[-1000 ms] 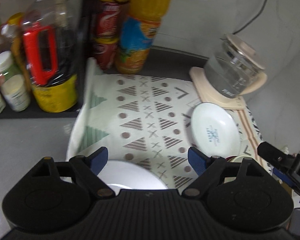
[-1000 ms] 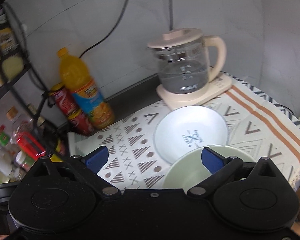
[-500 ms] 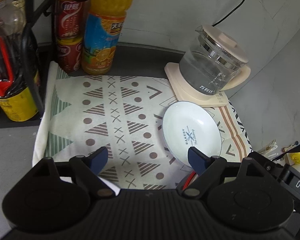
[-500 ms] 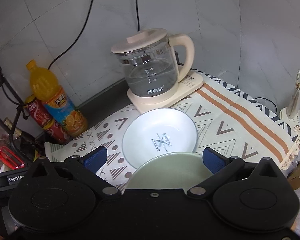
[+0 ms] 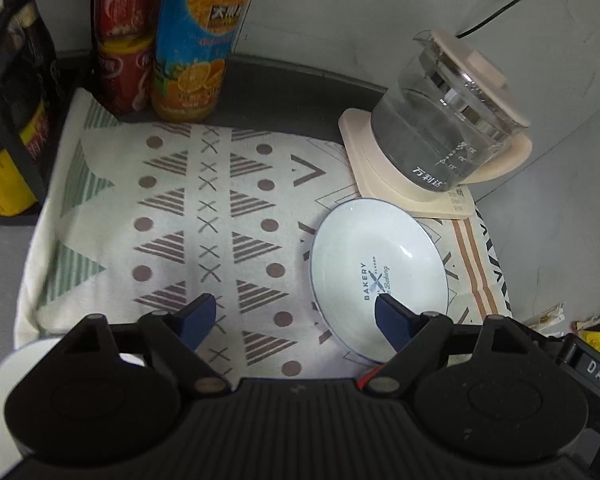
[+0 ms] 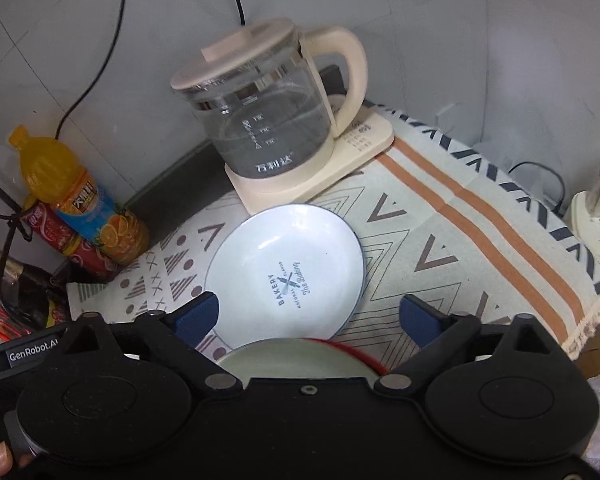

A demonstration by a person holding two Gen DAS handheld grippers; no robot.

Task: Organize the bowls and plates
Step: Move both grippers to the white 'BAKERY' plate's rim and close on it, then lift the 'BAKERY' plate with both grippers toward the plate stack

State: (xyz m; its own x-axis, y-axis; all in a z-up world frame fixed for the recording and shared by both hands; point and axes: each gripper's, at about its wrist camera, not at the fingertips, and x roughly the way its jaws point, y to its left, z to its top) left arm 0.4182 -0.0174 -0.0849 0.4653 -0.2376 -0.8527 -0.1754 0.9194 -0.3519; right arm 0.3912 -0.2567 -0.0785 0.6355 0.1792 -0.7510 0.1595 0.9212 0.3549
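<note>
Plate [image 6: 286, 272] printed "BAKERY" and "The Baking" lies on a patterned cloth [image 5: 204, 216] just before a glass kettle [image 6: 264, 120], with bare cloth to its left, while left gripper [image 5: 296, 316] jaws stand wide, empty, and right gripper [image 6: 308, 316] jaws, just narrowing, stay wide and hold nothing.

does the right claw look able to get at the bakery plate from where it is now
Probably yes. The right claw is open with nothing between its fingers, and the bakery plate lies bare just ahead on the cloth; only the green bowl sits beneath the claw.
</note>
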